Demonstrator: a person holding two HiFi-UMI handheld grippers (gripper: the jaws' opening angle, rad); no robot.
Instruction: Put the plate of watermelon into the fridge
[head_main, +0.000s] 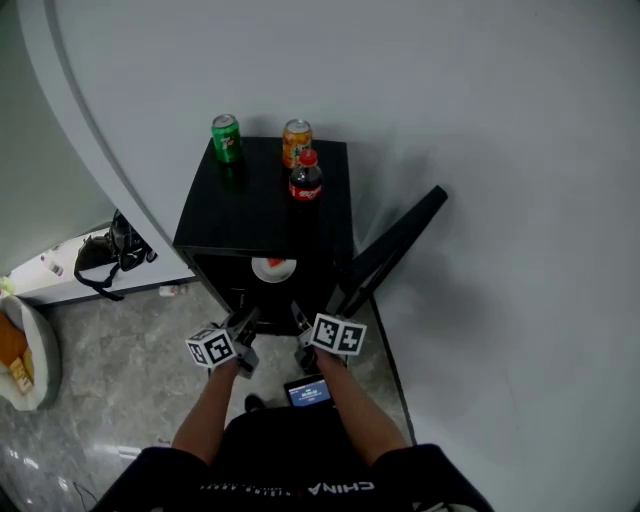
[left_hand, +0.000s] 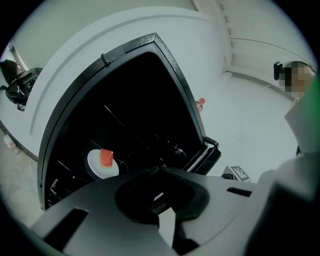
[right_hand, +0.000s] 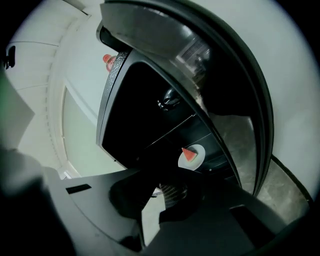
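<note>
While plate (head_main: 273, 268) sits inside open fridge (head_main: 262, 200), left claw (head_main: 246, 322), right claw (head_main: 299, 318) closed.

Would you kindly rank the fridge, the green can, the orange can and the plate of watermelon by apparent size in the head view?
1. fridge, by far the largest.
2. green can and orange can: alike, so unranked.
3. plate of watermelon: roughly can-sized, lower and farther from the camera, so unsure.
</note>
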